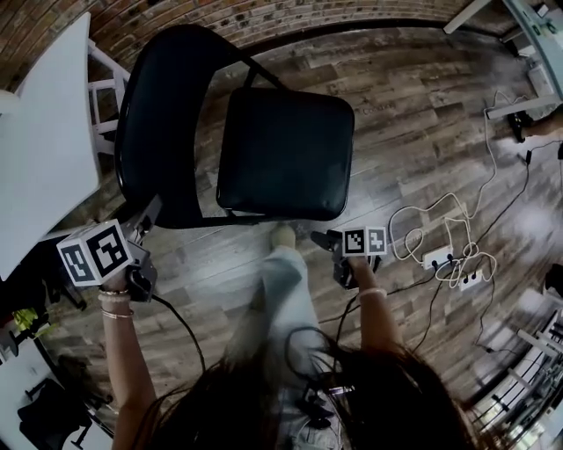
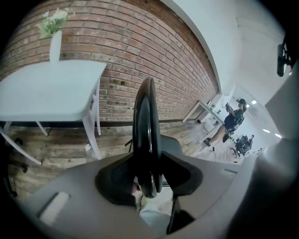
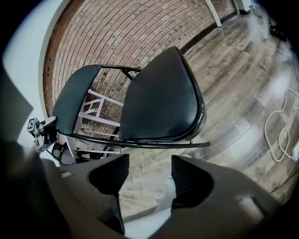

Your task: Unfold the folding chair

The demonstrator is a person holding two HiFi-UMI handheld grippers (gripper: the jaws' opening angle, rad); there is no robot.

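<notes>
The black folding chair stands on the wooden floor with its padded seat (image 1: pixel 286 154) lying flat and its backrest (image 1: pixel 154 114) to the left. My left gripper (image 1: pixel 149 213) is at the backrest's lower edge. In the left gripper view the backrest (image 2: pixel 147 135) runs edge-on between the gripper's (image 2: pixel 149 179) parted fingers, which look slightly off it on both sides. My right gripper (image 1: pixel 323 239) hangs just before the seat's front edge. It (image 3: pixel 149 175) is open with nothing between its fingers, and the seat (image 3: pixel 161 100) and front rail lie beyond the tips.
A white table (image 1: pixel 44 149) stands close at the left, bearing a vase (image 2: pixel 55 44). A brick wall (image 1: pixel 264 18) runs behind the chair. Cables and power strips (image 1: pixel 444 255) lie on the floor at the right. The person's leg and shoe (image 1: pixel 281 235) are between the grippers.
</notes>
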